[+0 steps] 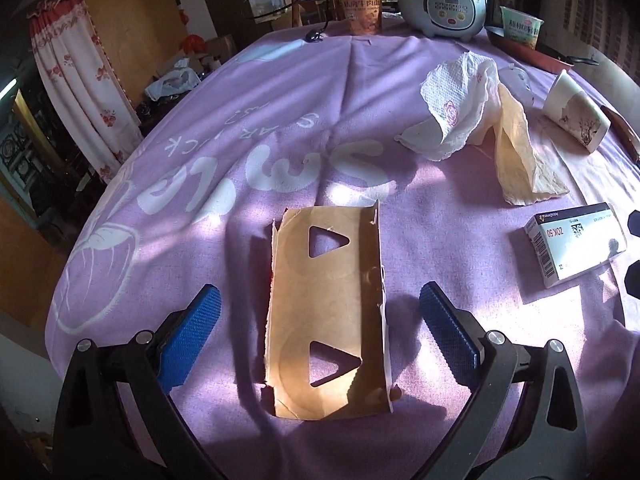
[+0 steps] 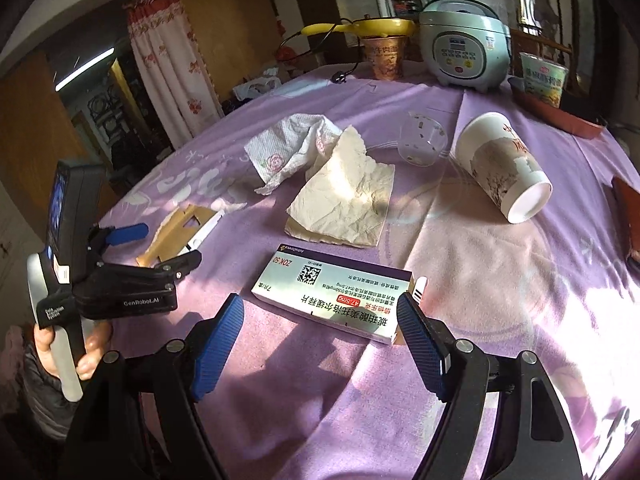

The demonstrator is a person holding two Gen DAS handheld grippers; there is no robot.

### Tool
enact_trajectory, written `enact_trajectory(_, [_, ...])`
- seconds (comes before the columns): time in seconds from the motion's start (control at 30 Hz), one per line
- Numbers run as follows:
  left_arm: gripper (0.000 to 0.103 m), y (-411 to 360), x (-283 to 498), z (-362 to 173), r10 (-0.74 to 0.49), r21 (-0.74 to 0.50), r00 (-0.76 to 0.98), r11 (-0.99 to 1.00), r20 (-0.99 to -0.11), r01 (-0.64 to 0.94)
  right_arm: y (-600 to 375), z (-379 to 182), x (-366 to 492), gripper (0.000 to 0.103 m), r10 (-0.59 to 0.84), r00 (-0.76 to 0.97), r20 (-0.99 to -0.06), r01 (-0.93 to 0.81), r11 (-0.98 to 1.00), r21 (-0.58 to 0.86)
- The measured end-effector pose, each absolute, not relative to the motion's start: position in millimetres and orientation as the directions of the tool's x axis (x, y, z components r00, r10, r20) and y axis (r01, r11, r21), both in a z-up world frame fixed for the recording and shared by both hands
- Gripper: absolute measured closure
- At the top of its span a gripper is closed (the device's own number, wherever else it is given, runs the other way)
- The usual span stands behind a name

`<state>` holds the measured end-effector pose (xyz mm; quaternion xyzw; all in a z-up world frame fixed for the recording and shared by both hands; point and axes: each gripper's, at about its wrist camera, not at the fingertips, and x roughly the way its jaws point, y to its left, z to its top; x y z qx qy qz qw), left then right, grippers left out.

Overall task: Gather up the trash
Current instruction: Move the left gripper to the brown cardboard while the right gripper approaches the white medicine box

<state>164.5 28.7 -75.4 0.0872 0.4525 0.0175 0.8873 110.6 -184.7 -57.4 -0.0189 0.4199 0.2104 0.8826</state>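
Note:
A torn brown cardboard carrier (image 1: 328,316) with triangular holes lies on the purple tablecloth (image 1: 280,100). My left gripper (image 1: 320,320) stands open around it, blue pads apart on either side and clear of its edges. A white medicine box (image 2: 334,298) lies flat just ahead of my right gripper (image 2: 320,328), which is open with its pads short of the box's near end. The same box (image 1: 578,246) shows at the right in the left wrist view. Crumpled tissues (image 2: 320,176) and a tipped paper cup (image 2: 504,168) lie further back. The left gripper (image 2: 152,246) appears at the left of the right wrist view over the cardboard carrier (image 2: 176,236).
A rice cooker (image 2: 466,54), two instant noodle cups (image 2: 384,58), a yellow ladle (image 2: 360,28) and a red tray (image 2: 560,114) stand at the table's far edge. A clear plastic cup (image 2: 424,142) lies by the paper cup. A hand (image 2: 64,352) holds the left tool.

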Motion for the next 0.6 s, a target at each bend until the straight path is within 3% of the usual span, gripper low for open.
enact_trajectory(0.13, [0.008,36,166,-77,0.053,0.098,0.573,0.994,-0.818,0.048,-175,-64,120,0.025,0.299,0.552,-0.779,-0.440,0.897,0.033])
enact_trajectory(0.27, [0.008,44,171,-81,-0.008,0.026,0.538,0.998,-0.843,0.057,-169,-69,131,0.017,0.287,0.541,-0.791,-0.496,0.868,-0.025])
enact_trajectory(0.6, [0.008,41,169,-82,-0.010,0.030,0.539,0.997,-0.842,0.067,-159,-67,101,0.021,0.318,0.482,-0.817,-0.566,0.824,-0.013])
